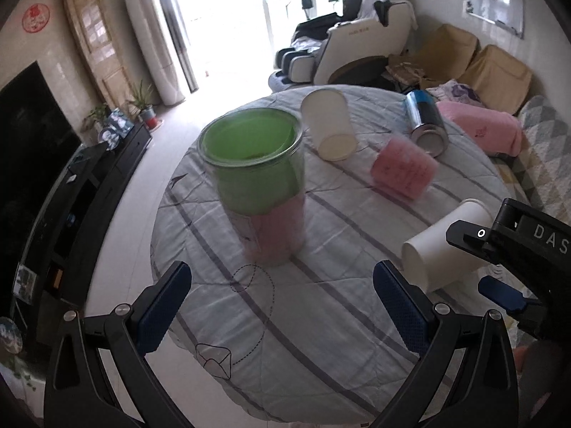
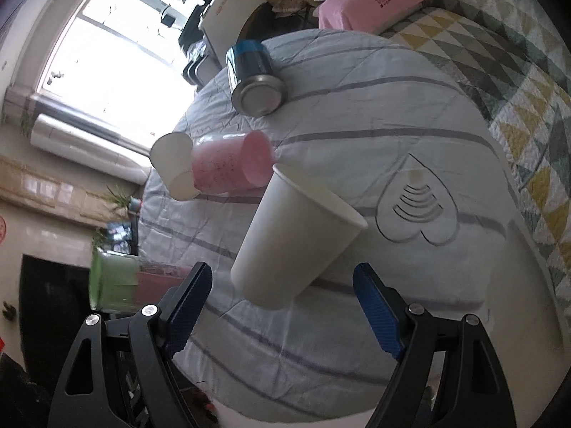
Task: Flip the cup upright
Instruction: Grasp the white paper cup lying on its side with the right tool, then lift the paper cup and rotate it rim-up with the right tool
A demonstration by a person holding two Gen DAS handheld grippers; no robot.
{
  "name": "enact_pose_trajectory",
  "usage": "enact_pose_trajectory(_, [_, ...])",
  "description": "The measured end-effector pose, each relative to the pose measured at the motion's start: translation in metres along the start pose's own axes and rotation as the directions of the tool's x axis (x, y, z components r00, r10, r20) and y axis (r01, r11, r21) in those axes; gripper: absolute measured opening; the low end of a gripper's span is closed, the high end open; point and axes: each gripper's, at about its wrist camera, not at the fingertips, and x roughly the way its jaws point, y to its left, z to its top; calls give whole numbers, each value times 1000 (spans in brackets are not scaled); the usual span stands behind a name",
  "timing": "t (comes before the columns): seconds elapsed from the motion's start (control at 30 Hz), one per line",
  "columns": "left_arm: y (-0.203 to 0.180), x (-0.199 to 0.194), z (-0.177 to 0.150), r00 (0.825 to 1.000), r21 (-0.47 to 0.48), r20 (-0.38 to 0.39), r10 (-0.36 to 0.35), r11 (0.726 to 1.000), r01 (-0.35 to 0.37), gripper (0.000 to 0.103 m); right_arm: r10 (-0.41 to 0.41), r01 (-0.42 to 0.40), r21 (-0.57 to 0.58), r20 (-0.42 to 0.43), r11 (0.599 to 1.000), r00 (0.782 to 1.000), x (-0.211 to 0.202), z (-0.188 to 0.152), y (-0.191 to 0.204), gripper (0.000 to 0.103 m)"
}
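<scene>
Right gripper (image 2: 282, 297) hangs spread wide, empty, its blue pads either side of the white paper cup (image 2: 298, 235) lying tipped on the striped cloth (image 2: 357, 117). Left gripper (image 1: 282, 303) gapes too, before the green-and-pink tumbler (image 1: 258, 185), standing upright. Beyond lie a pink cup (image 2: 230, 166), another white cup (image 2: 171, 166) and a steel can (image 2: 255, 78).

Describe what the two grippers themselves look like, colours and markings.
Both the left gripper and right gripper have black cut-out linkage arms with silver pivot bolts. Their fingers carry blue dimpled pads. The right gripper's black body shows white letters "DAS".
</scene>
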Motion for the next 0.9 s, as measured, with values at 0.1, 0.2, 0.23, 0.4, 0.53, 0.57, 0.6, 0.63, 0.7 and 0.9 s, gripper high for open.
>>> enact_pose_trajectory(0.1, [2, 6, -2, 1000, -23, -24, 2, 1000, -3, 103, -12, 11, -32, -32, 999, 999, 10, 5, 0, 83])
enact_pose_trajectory(0.2, [2, 10, -5, 999, -47, -44, -14, 999, 12, 103, -20, 15, -84, -60, 996, 998, 17, 8, 2, 75])
enact_pose_trajectory(0.23, [2, 11, -6, 999, -58, -47, -22, 998, 19, 103, -17, 9, -111, -75, 994, 997, 20, 9, 3, 69])
enact_pose_trajectory(0.4, [-2, 16, -11, 995, -103, -64, -71, 993, 64, 103, -16, -4, -242, -81, 970, 997, 22, 10, 13, 65])
enact_pose_trajectory(0.53, [-11, 18, -16, 994, -110, -68, -84, 991, 76, 103, -32, 5, -381, -65, 924, 997, 24, 7, 26, 62])
enact_pose_trajectory(0.57, [-13, 19, -17, 994, -112, -71, -86, 991, 78, 103, -35, 6, -406, -66, 914, 997, 24, 6, 28, 62])
enact_pose_trajectory(0.6, [-14, 20, -19, 994, -118, -74, -86, 990, 77, 103, -42, 6, -427, -74, 904, 996, 25, 6, 30, 62])
enact_pose_trajectory(0.63, [-14, 20, -20, 993, -126, -77, -89, 989, 79, 103, -41, -3, -430, -92, 903, 995, 27, 7, 30, 62])
enact_pose_trajectory(0.7, [-14, 20, -23, 993, -150, -79, -93, 985, 80, 103, -28, -24, -378, -130, 925, 991, 30, 15, 25, 62])
enact_pose_trajectory(0.9, [-17, 20, -20, 993, -164, -63, -95, 983, 83, 103, 51, -89, -152, -243, 984, 969, 48, 36, 1, 75])
